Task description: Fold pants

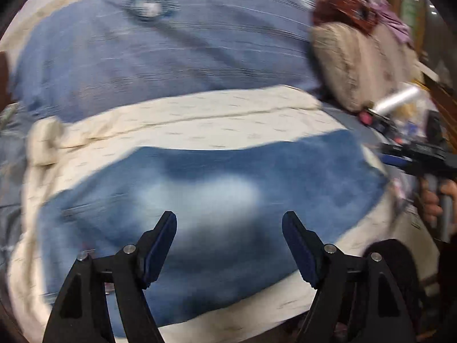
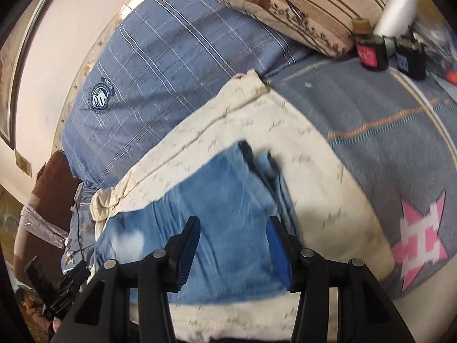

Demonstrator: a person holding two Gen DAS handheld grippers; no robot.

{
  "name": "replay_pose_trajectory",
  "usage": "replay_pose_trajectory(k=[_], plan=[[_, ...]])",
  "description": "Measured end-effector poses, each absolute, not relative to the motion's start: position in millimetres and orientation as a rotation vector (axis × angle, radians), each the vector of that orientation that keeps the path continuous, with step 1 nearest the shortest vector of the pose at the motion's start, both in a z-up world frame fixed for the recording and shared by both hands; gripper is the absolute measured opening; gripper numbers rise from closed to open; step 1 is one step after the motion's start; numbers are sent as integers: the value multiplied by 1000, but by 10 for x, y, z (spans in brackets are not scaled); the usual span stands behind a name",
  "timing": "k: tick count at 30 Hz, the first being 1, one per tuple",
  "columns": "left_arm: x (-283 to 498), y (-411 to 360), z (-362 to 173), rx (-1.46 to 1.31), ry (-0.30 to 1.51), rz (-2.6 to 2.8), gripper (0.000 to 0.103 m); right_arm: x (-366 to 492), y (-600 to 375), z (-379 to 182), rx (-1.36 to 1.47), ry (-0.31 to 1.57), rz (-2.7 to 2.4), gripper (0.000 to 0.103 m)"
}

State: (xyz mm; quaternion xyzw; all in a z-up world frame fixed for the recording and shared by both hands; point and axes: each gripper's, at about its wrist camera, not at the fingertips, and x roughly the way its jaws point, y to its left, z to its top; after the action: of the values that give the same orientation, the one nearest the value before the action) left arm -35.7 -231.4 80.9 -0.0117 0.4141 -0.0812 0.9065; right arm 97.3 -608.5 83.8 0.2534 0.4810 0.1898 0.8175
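Observation:
Blue denim pants [image 1: 217, 205] lie folded in a flat block on a cream quilt [image 1: 200, 114] on the bed. In the right wrist view the pants [image 2: 222, 208] show stacked layers along their right edge. My left gripper [image 1: 229, 223] is open and empty, hovering just above the near part of the pants. My right gripper [image 2: 232, 225] is open and empty, above the pants near that layered edge. The right gripper also shows in the left wrist view [image 1: 414, 157] at the far right, held by a hand.
A blue plaid duvet [image 2: 160, 65] lies behind the quilt. A beige striped pillow [image 2: 300, 3] sits at the back right. A grey blanket with a pink star [image 2: 371, 131] lies to the right. Small dark jars [image 2: 371, 53] and clutter stand near the pillow.

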Motion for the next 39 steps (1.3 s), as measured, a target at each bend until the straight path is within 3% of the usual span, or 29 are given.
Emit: replay_pose_trajectory(k=[5,12,14,25,32,39], plan=[[-114,-2795,537,-4,926,-261,77,1109,-6169,492,683,1085,451,51],[158,-3103,230,-4,1018,-304,77,1008,-6175,327,661,1130,465,10],[217,-3106,123,1,1050,-299,77,976,-6178,324,656,1144,478,7],[121,-3113,-6,83,1097,-330,77,739,-6238,301,567,1189,448,0],[245,-3233,286,52,1025,-419,77,804,-6303,570,476,1175,395,6],[436,-3475,167,23,1048,-467,77,1055,-6292,921,561,1028,442,7]])
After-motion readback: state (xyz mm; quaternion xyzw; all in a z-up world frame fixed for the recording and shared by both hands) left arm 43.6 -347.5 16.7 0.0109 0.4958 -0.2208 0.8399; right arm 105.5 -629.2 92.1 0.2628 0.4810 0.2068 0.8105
